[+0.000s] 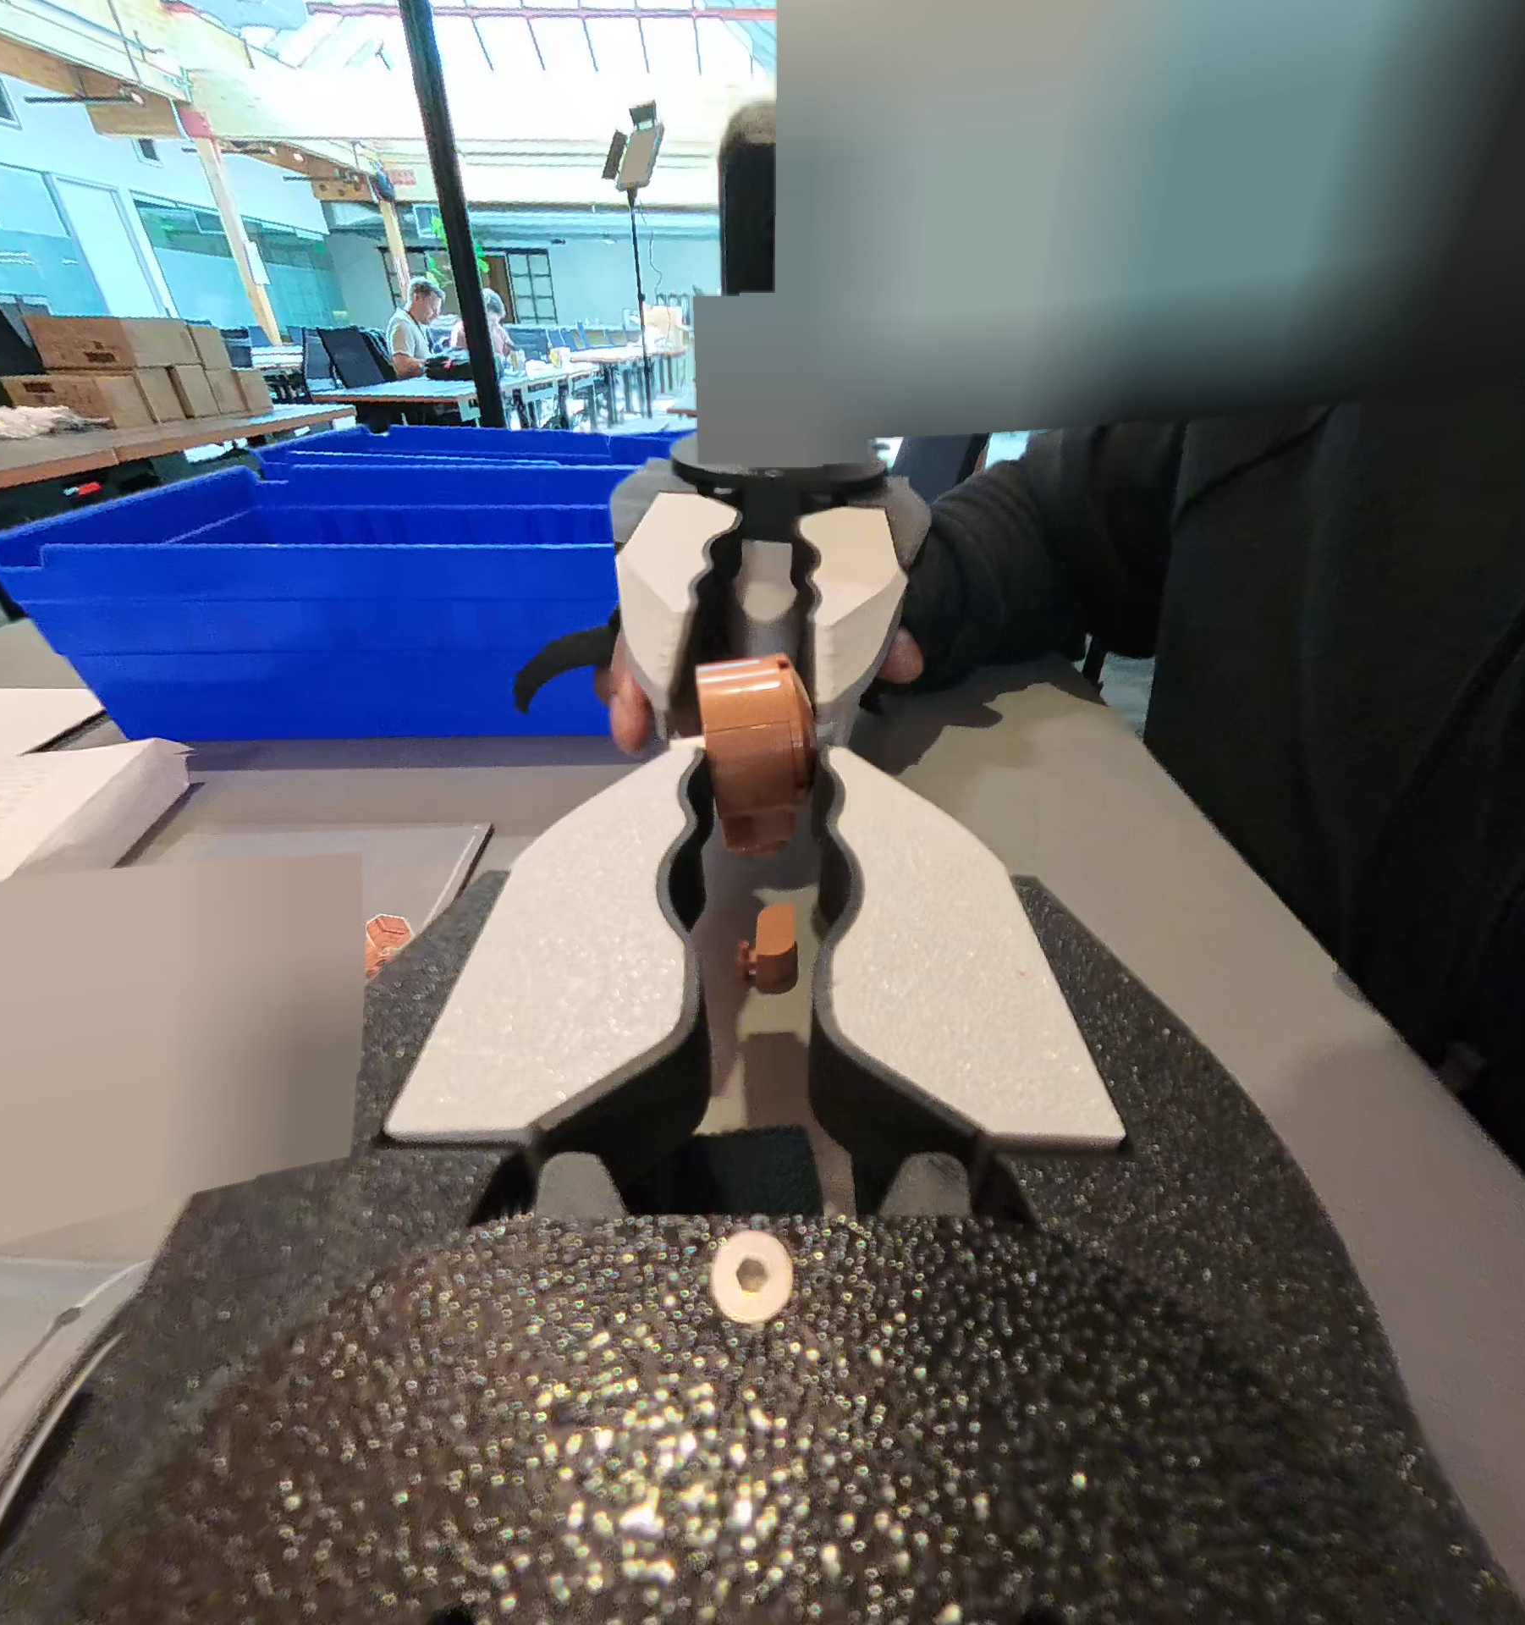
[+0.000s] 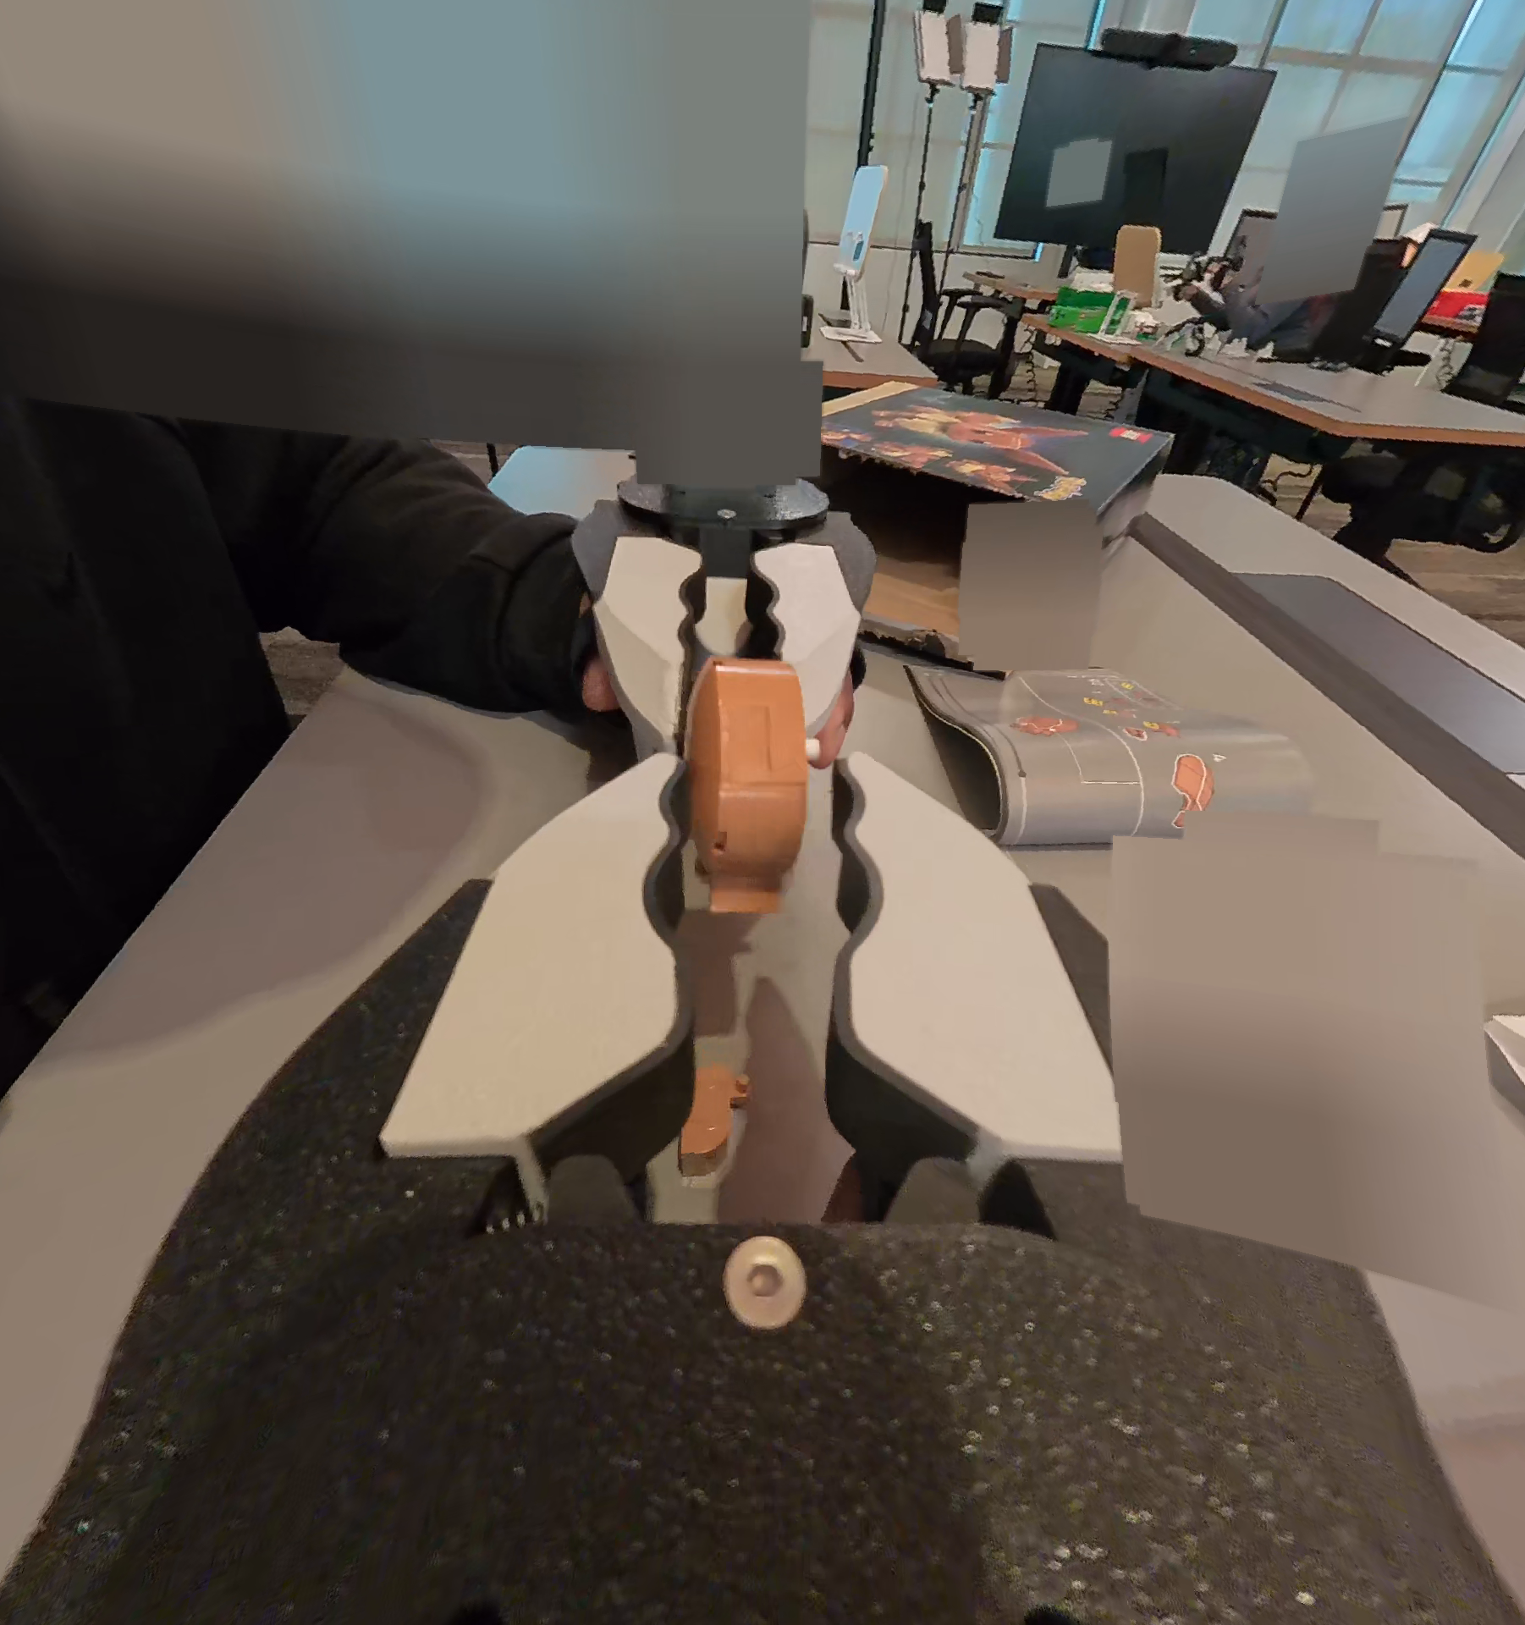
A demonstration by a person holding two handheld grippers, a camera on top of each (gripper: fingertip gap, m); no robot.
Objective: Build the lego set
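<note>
Your left tongs (image 1: 755, 769) are clamped on the brown round plastic brick assembly (image 1: 755, 747), which is held up above the grey table (image 1: 1049, 791), its flat stub hanging down. Your right tongs (image 2: 755, 769) meet it head-on from the opposite side. They stand apart around that same brown assembly, with a clear gap between it and the right-hand finger (image 2: 900, 879), where a small white pin (image 2: 816, 747) sticks out of the assembly's side. Directly beneath the assembly, a small brown clip-shaped brick (image 1: 772, 958) lies loose on the table. Your hands in black fingerless gloves (image 1: 988, 607) wrap each tool just behind the assembly, and your dark sleeves fill the space beyond. In the left wrist view, left of the assembly, a small brown studded brick (image 1: 385, 936) lies near some white paper sheets (image 1: 47, 791), and a row of blue plastic bins (image 1: 346, 615) walls off the table behind them. In the right wrist view, right of the assembly, there is a curled grey instruction booklet (image 2: 1137, 765), and beyond it an opened printed cardboard box (image 2: 1005, 457).
</note>
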